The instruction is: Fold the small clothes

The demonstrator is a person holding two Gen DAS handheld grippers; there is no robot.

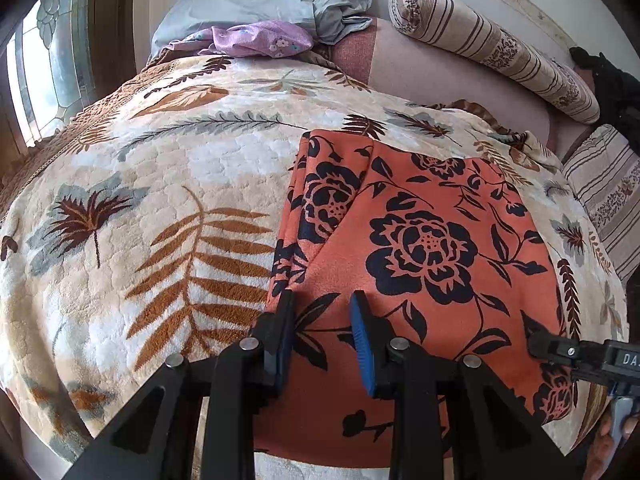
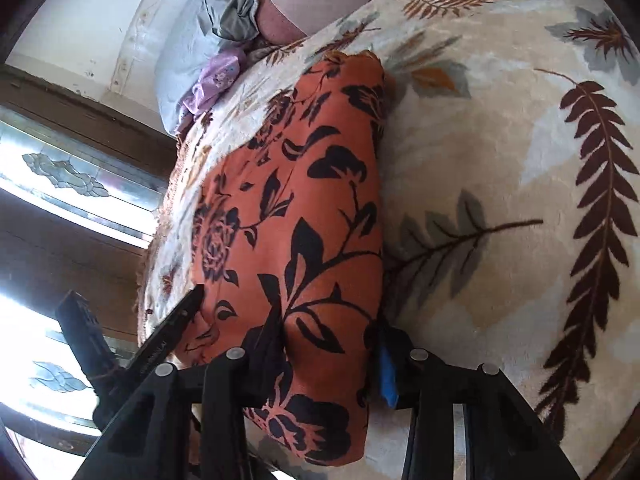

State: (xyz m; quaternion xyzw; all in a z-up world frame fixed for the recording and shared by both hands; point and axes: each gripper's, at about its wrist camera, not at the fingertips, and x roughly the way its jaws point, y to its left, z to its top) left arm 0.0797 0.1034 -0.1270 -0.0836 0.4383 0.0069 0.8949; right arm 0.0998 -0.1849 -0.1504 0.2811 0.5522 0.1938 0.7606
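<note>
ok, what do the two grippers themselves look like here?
Both match: the left gripper and the right gripper have black angular linkage frames with round silver pivot pins and ribbed blue pads on black fingers. White lettering, only partly readable, marks the side of each body. No cables or sleeves show.

Near end of orange floral garment hidden behind left gripper arms. In right wrist view, cloth covers right gripper left finger tip; pad contact can't tell. Right gripper body cut off at right edge, left wrist view. Striped bolster far end cut off.
</note>
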